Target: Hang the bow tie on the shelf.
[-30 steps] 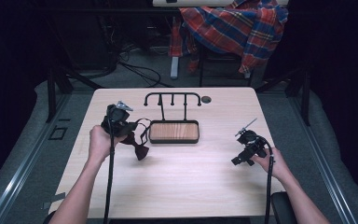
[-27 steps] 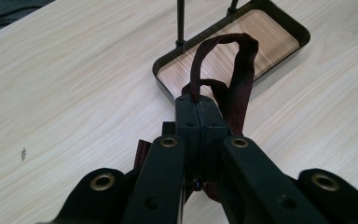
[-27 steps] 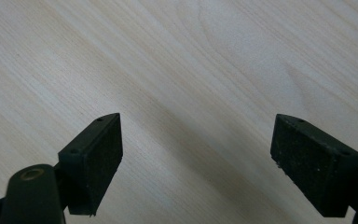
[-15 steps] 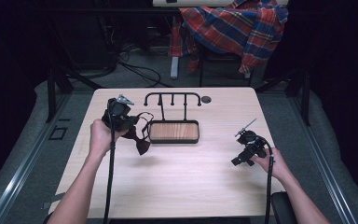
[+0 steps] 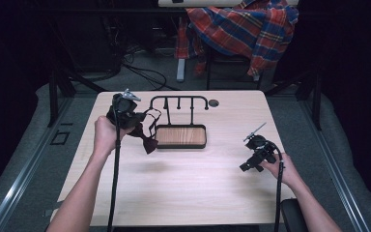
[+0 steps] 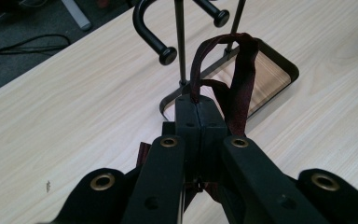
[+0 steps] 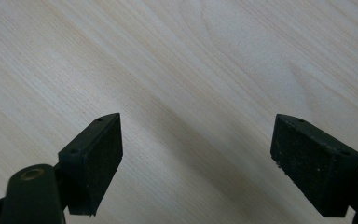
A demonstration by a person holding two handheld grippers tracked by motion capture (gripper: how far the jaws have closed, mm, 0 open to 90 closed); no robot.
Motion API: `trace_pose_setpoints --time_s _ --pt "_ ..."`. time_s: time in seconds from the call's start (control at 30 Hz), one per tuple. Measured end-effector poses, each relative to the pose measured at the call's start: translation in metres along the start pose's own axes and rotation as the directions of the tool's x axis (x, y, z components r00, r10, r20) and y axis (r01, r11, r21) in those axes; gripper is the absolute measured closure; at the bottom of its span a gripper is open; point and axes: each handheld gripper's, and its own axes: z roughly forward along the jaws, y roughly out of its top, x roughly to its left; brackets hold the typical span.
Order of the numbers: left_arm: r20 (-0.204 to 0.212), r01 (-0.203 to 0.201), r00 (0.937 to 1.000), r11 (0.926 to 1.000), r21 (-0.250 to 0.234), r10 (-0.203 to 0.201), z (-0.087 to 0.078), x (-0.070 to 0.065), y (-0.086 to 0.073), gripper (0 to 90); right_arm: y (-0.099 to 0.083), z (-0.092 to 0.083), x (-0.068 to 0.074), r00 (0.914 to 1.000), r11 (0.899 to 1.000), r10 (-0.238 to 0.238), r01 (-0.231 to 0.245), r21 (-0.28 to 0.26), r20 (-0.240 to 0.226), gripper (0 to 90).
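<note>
Pale wood table (image 5: 183, 183); dark maroon bow tie (image 5: 149, 143), strap looped, dangling.

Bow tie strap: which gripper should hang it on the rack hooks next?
Left. The left gripper is already shut on the bow tie strap, right beside the hook rack. The right gripper is open over bare table.

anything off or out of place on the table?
Nothing stands out. The left gripper is shut on the dark red bow tie's strap, holding it by the hook stand; the right gripper is open over bare table.
</note>
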Motion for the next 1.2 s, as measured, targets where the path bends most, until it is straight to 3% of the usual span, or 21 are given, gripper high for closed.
trace_pose_setpoints --time_s 0.27,0.3,0.53,0.67,0.83,1.0,1.1,1.2 --pt "-0.012 -0.004 0.9999 0.9998 -0.021 0.003 -0.003 0.004 0.013 89.5 0.0 0.0 0.001 1.0 1.0 0.009 -0.009 -0.004 0.002 16.6" --pt "-0.013 -0.007 0.9999 0.9997 -0.022 0.007 -0.003 0.005 0.016 89.5 0.0 -0.001 -0.001 1.0 1.0 -0.006 0.006 0.02 -0.006 16.6" --pt "-0.037 0.009 0.9993 0.9997 -0.024 -0.01 0.003 0.016 0.028 89.5 0.001 -0.002 -0.002 0.9998 0.999 -0.017 0.017 0.033 -0.005 16.6" --pt "-0.043 0.025 0.9988 0.9996 -0.016 -0.026 0.01 0.02 0.028 89.5 0.0 -0.001 -0.001 1.0 1.0 -0.005 0.006 0.02 -0.007 16.6" --pt "-0.051 0.043 0.9978 0.9991 0.0 -0.043 0.023 0.025 0.028 89.4 0.001 -0.002 -0.002 0.9996 0.999 -0.03 0.03 0.037 -0.004 16.6" --pt "-0.06 0.043 0.9973 0.9989 0.016 -0.042 0.03 0.027 0.027 89.3 0.001 -0.001 -0.001 0.9996 0.999 -0.028 0.028 0.039 -0.006 16.6" --pt "-0.075 0.049 0.9961 0.9986 0.018 -0.048 0.036 0.029 0.025 89.3 -0.001 0.002 0.001 0.9999 1.0 0.009 -0.009 -0.005 -0.007 16.6" --pt "-0.077 0.056 0.9956 0.9981 0.025 -0.054 0.04 0.031 0.023 89.1 -0.001 0.002 0.001 0.9999 1.0 0.009 -0.009 -0.005 -0.009 16.6"
